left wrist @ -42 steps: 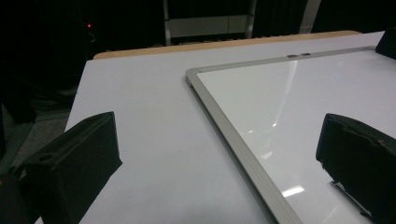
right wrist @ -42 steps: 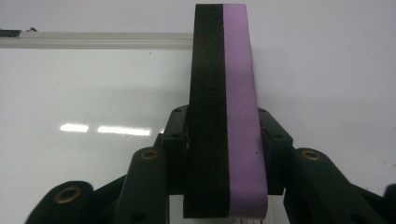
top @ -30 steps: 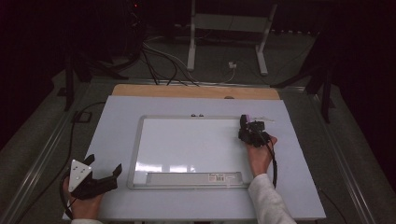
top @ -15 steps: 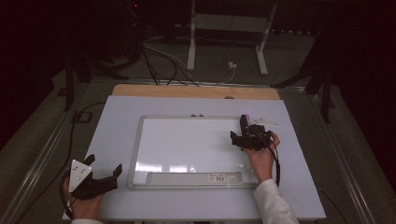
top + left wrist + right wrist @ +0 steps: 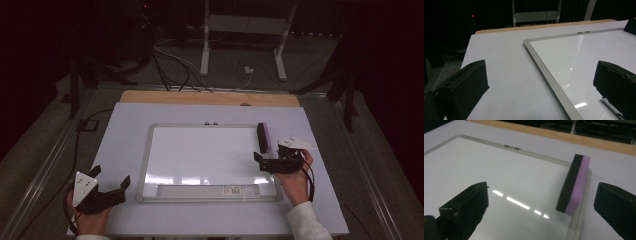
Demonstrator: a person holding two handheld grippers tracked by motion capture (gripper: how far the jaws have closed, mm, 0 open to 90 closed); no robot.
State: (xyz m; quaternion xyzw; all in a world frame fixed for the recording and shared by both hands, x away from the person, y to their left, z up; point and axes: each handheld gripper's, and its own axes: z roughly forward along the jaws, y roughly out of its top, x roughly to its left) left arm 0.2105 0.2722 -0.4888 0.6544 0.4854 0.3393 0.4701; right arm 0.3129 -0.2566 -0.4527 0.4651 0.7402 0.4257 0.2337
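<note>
Pale table top (image 5: 210,112) with wooden strip (image 5: 210,97) along its far edge. Beyond: white stand legs (image 5: 242,45), loose cables (image 5: 170,62), white plug (image 5: 248,71) on dark floor.

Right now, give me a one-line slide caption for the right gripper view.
Open right gripper hovers short of a black-and-purple eraser lying at the whiteboard's edge.

Eraser (image 5: 263,137) upright on whiteboard (image 5: 200,155) right edge, only obstacle; rest of board & table (image 5: 125,125) open

Whiteboard (image 5: 584,65) rt side cut off by frame edge
</note>
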